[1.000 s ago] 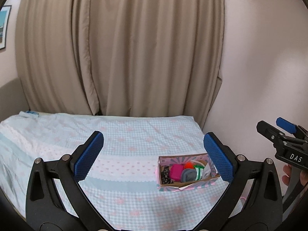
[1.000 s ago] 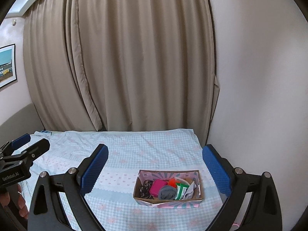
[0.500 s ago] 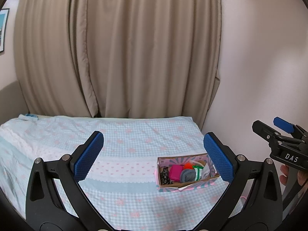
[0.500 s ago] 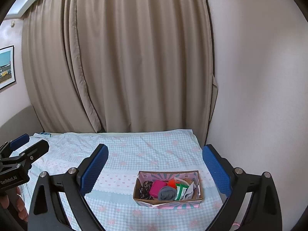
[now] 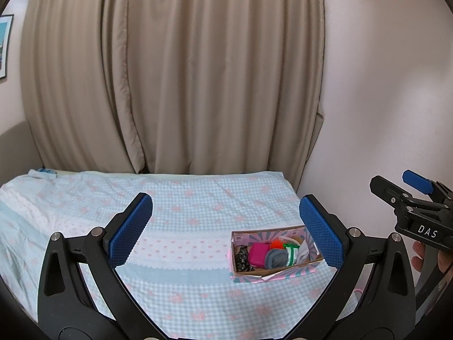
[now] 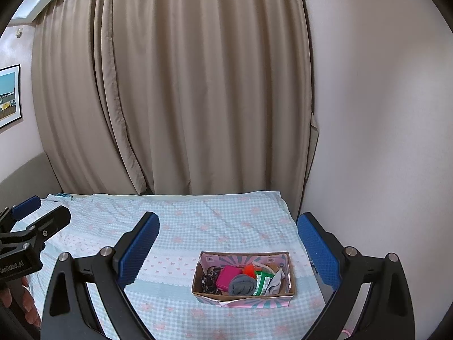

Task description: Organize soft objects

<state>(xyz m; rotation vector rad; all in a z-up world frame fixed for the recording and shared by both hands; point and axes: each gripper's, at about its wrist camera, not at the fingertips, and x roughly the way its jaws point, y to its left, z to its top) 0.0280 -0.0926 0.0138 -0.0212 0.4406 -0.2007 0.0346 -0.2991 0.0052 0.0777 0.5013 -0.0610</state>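
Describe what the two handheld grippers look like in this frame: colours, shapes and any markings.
Both are matte black frames with triangular cut-outs and silver round bolts. The left gripper and right gripper each carry two long jaws faced with blue, finely textured pads. Seen from the side, the right one bears white "DAS" lettering; the left shows white lettering that is partly cut off. No cables or sleeves are visible.

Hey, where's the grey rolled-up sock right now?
The grey sock lies in the cardboard box on the bed's right side near the wall, between the pink pouch and the green packet. Neither open gripper touches it.
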